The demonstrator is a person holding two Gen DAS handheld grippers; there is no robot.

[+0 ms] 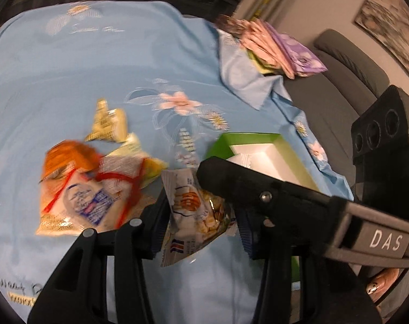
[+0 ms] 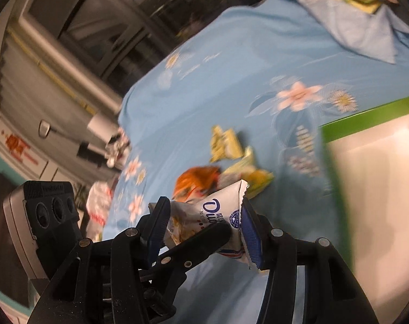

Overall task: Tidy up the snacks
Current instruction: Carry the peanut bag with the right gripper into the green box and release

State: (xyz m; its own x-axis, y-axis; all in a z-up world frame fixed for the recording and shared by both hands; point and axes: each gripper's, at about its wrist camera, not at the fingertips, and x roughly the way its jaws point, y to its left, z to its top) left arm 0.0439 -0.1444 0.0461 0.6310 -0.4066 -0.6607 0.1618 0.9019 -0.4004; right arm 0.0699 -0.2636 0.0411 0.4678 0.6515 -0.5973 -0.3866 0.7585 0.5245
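A white snack packet (image 1: 196, 216) with a clear window hangs above the blue flowered cloth. My left gripper (image 1: 199, 218) and my right gripper (image 2: 204, 229) are both shut on it, one from each side; the packet also shows in the right wrist view (image 2: 212, 216). The right gripper's black arm (image 1: 258, 189) crosses the left wrist view. A green box with a white inside (image 1: 261, 156) lies open just right of the packet; it also shows in the right wrist view (image 2: 371, 178).
A pile of snack packets lies left of the box: an orange one (image 1: 66, 159), a red-and-white one (image 1: 96, 197), yellow ones (image 1: 108, 122). Folded cloths (image 1: 271, 46) sit at the far right corner. A grey sofa (image 1: 336, 81) stands beyond the cloth's edge.
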